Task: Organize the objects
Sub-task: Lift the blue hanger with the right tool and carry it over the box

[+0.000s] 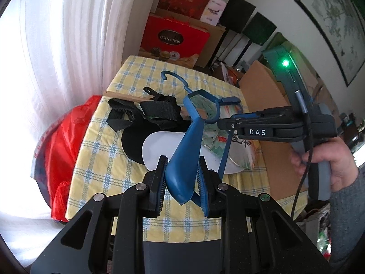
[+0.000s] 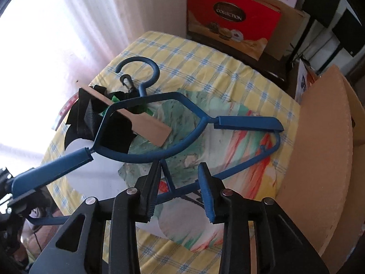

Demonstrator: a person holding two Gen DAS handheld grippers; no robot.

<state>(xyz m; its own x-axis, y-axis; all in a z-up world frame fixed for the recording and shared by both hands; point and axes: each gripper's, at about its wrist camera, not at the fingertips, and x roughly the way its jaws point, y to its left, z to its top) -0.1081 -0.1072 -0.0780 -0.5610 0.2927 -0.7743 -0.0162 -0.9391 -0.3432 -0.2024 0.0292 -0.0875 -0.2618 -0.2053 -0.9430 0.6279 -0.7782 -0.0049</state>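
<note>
The blue hanger [image 1: 182,159] is held above the worktop [image 1: 100,155], which is covered with a yellow-and-blue checked cloth. The left tongs [image 1: 181,182] are clamped on one broad shoulder end of the hanger; both pads press against that end from either side, and the rest of the hanger extends away from the tongs towards its hook. In the right wrist view, the right tongs [image 2: 180,189] stand apart, with the hanger's thin lower bar [image 2: 182,190] passing across the gap between the two fingers; neither pad presses on the bar. In the left wrist view, the right tongs appear from the side, level with the hanger's far shoulder, and a hand [image 1: 337,159] grips their handle. Beneath the hanger, the worktop carries a black strap [image 1: 157,109] with a clip, a white round item [image 1: 159,146] lying partly over a black one, and a printed green-and-orange bag [image 2: 205,141]. A wooden strip [image 2: 136,116] lies across the strap. A brown cardboard panel [image 2: 319,148] stands just beside the worktop edge.
</note>
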